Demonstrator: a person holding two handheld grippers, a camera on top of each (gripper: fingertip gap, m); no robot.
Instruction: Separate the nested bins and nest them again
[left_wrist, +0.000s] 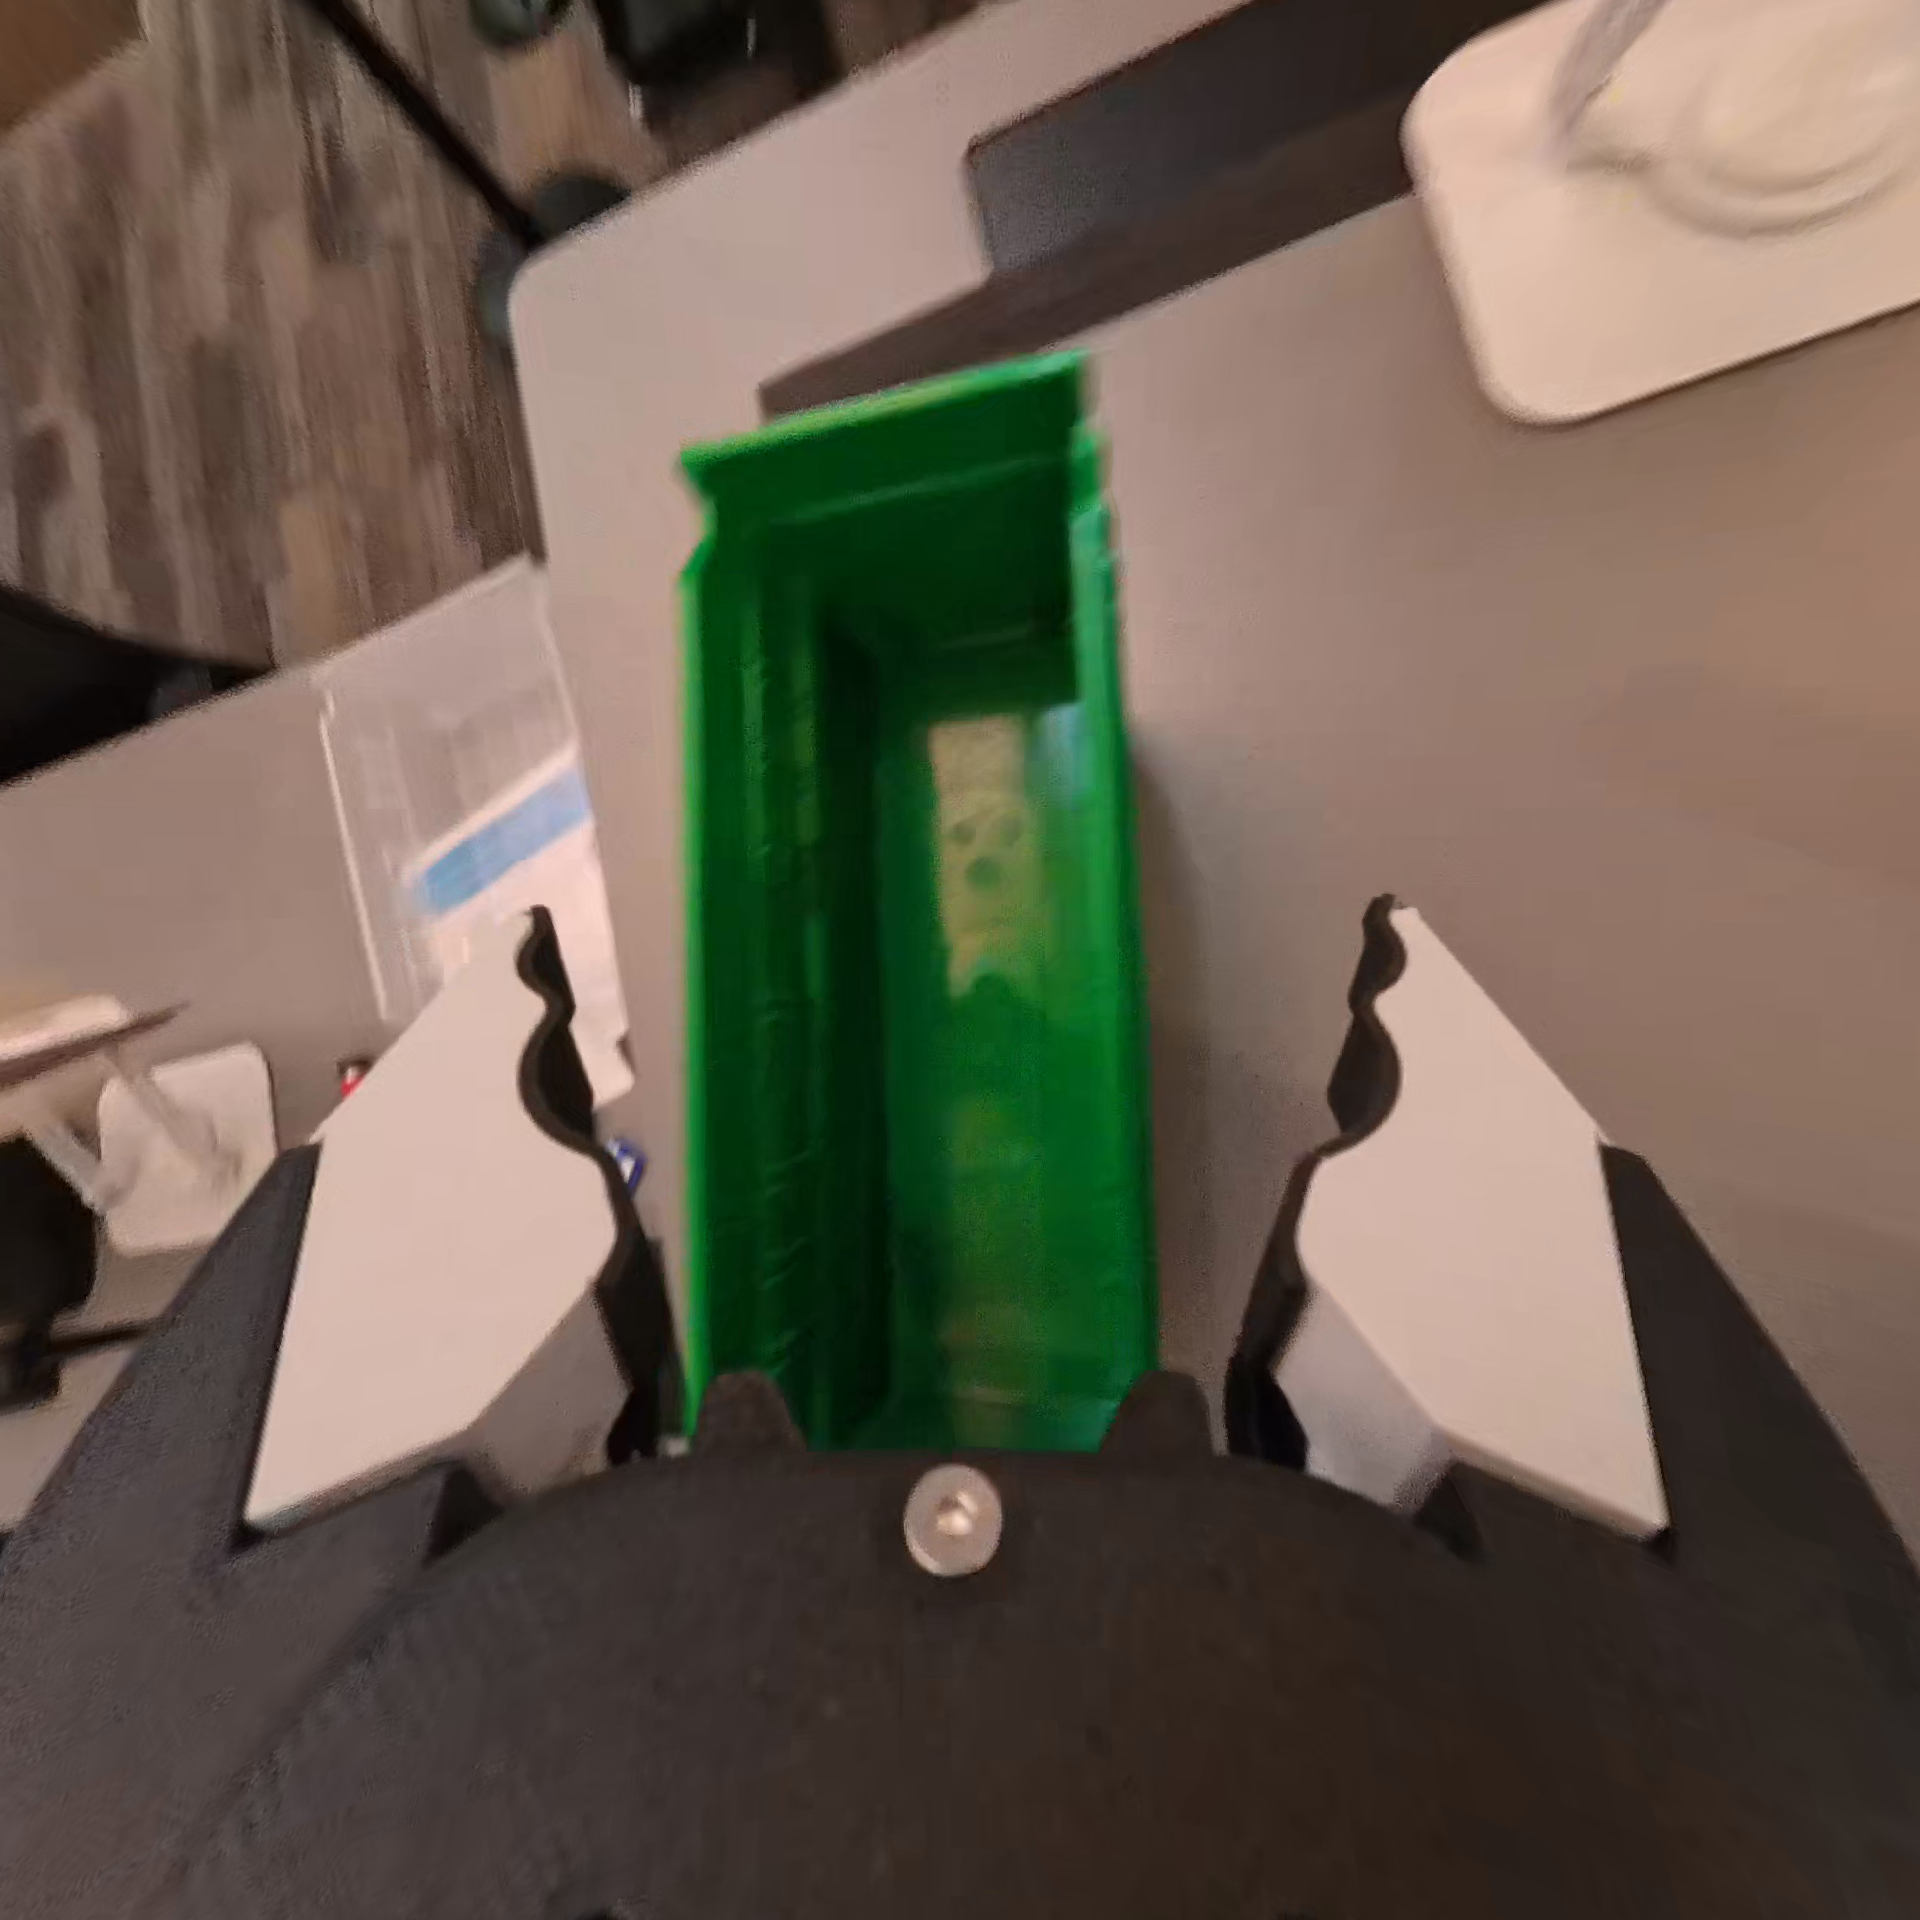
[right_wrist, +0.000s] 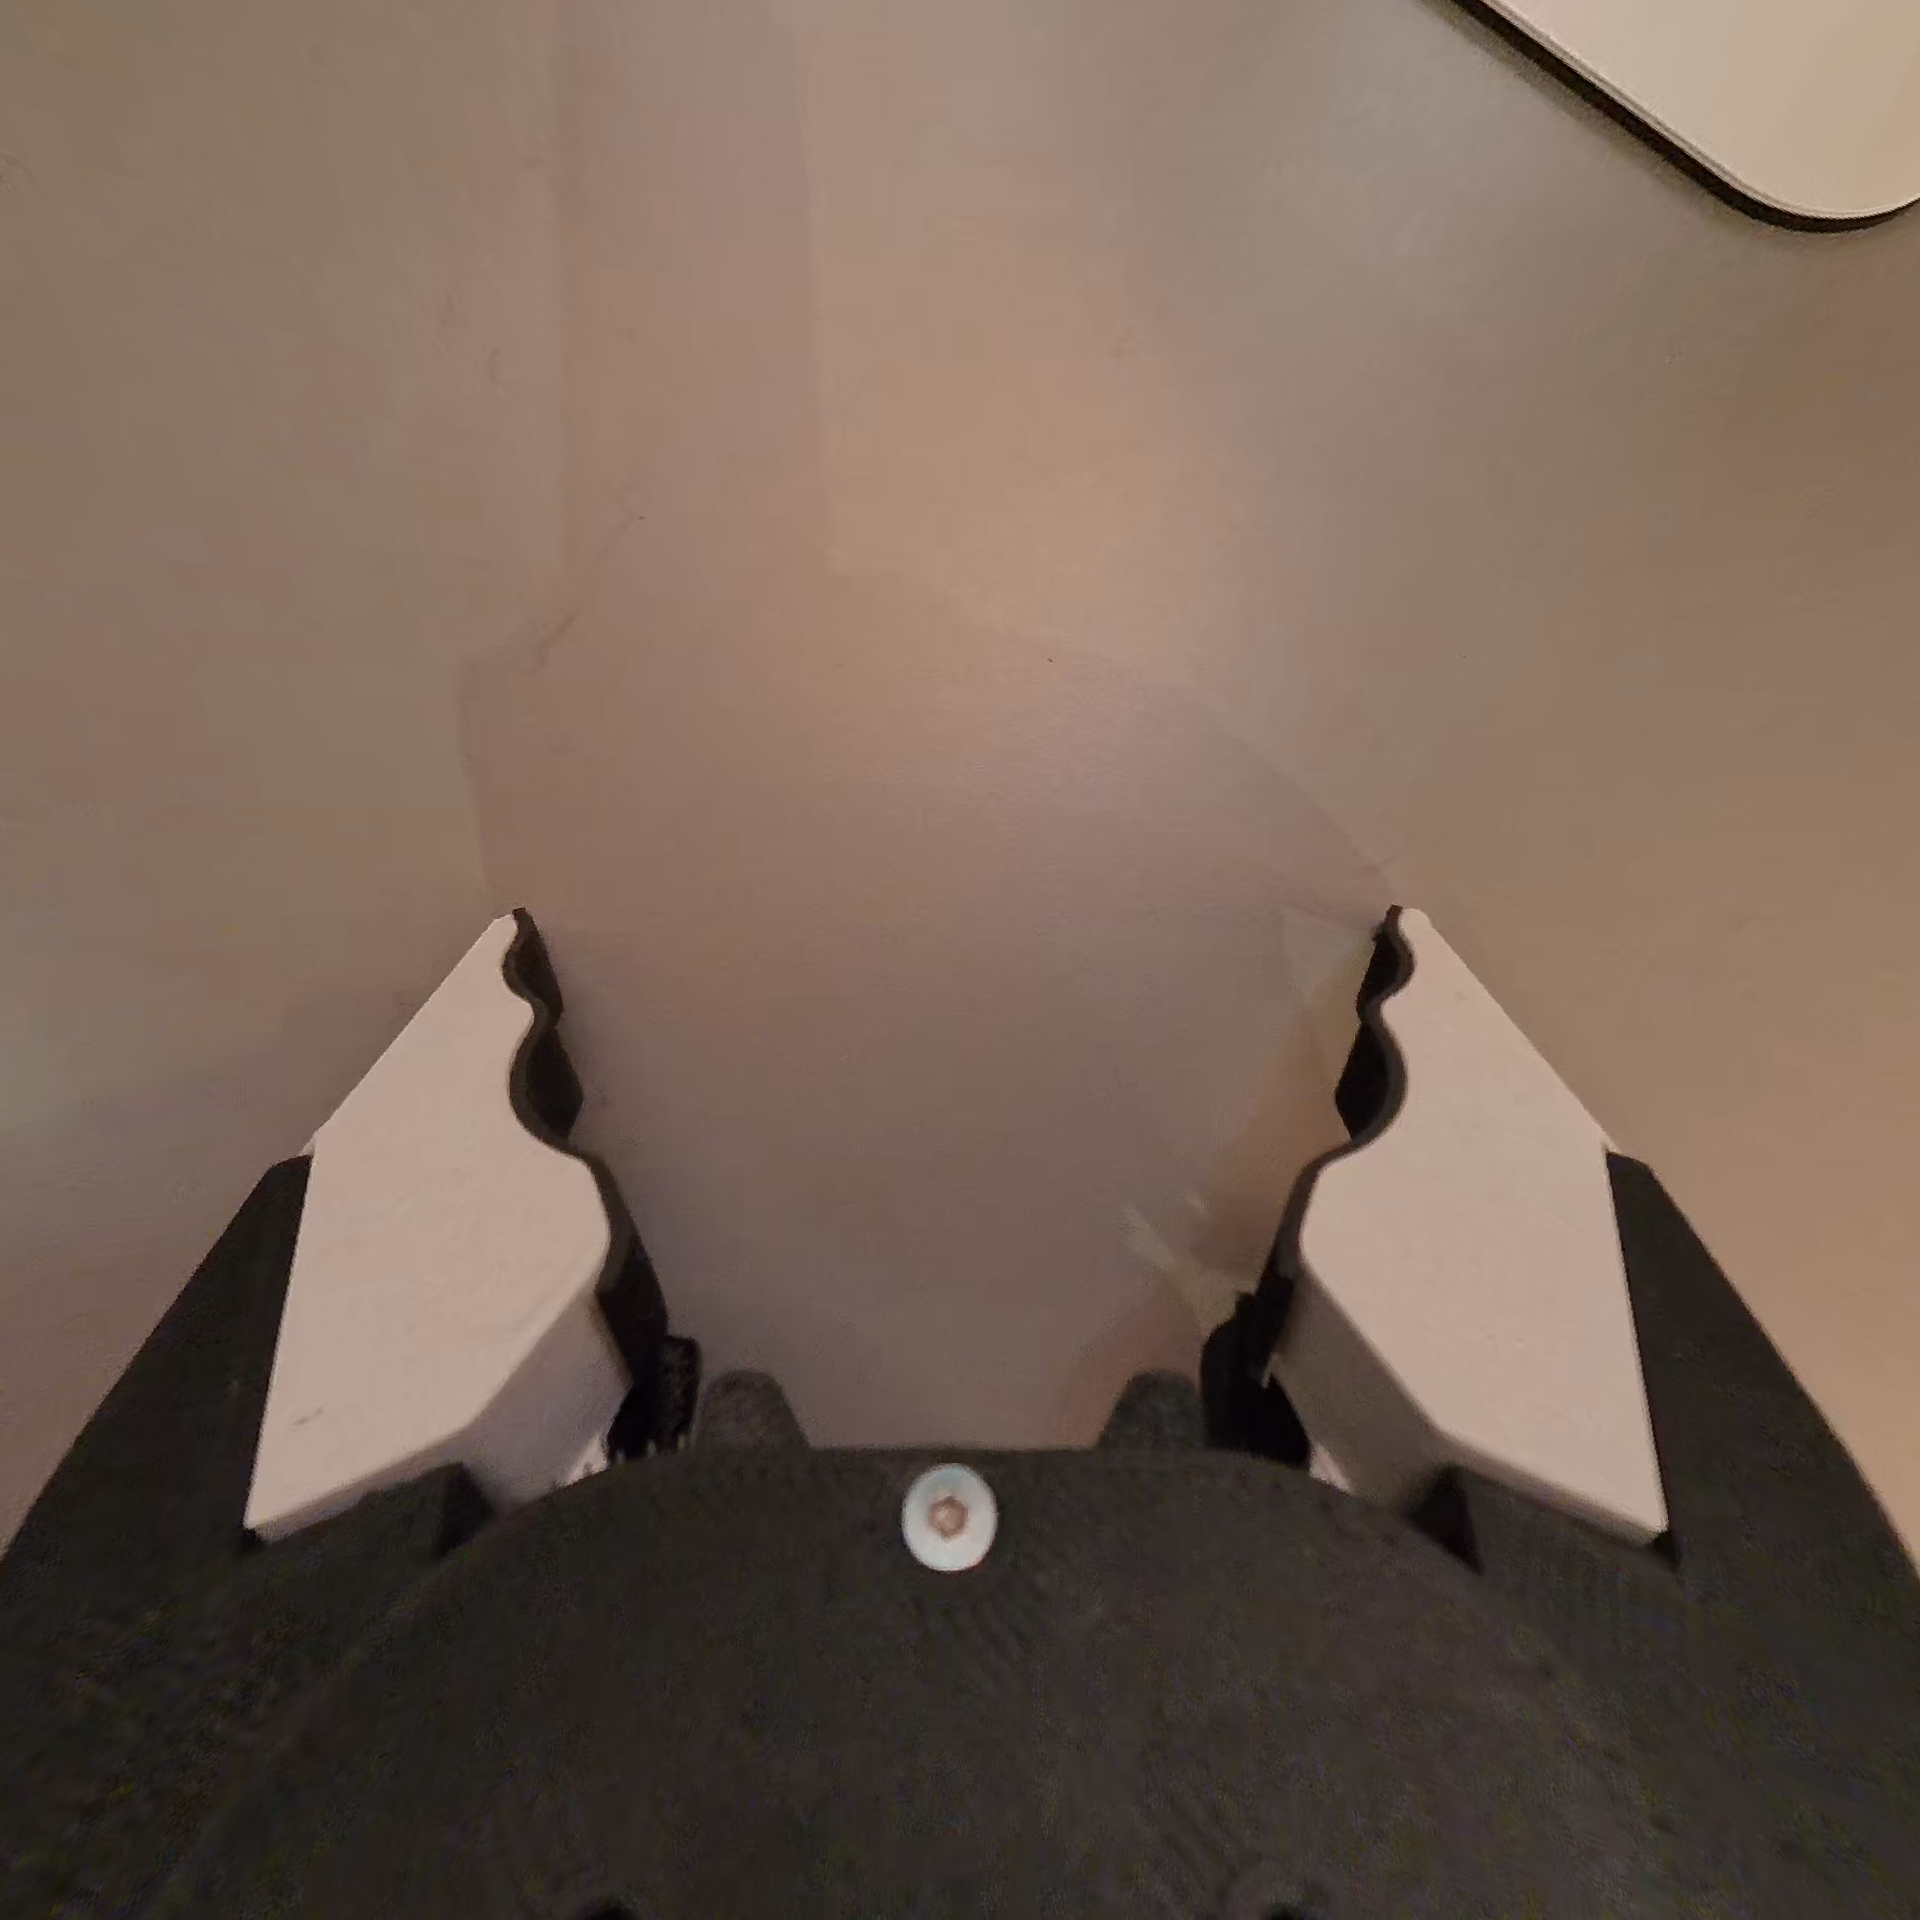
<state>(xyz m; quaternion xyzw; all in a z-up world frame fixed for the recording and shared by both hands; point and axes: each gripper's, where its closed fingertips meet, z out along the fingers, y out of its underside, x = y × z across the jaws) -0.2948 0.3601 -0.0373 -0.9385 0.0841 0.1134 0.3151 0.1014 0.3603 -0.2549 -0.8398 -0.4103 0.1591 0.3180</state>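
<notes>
In the left wrist view, long narrow green bins (left_wrist: 914, 883) lie nested on the grey desk (left_wrist: 1455, 831), their open tops facing me; stepped rims at the far end show one inside another. My left gripper (left_wrist: 956, 925) is open, with its white fingers (left_wrist: 447, 1195) on either side of the bins' near end and gaps on both sides. My right gripper (right_wrist: 956, 925) is open and empty over bare desk (right_wrist: 935, 468); no bin shows in the right wrist view.
A white monitor base (left_wrist: 1662, 239) stands at the back right of the desk and shows in the right wrist view (right_wrist: 1714, 104). Papers (left_wrist: 468, 810) lie on a lower desk at the left. The desk edge and patterned floor (left_wrist: 208, 364) lie at the far left.
</notes>
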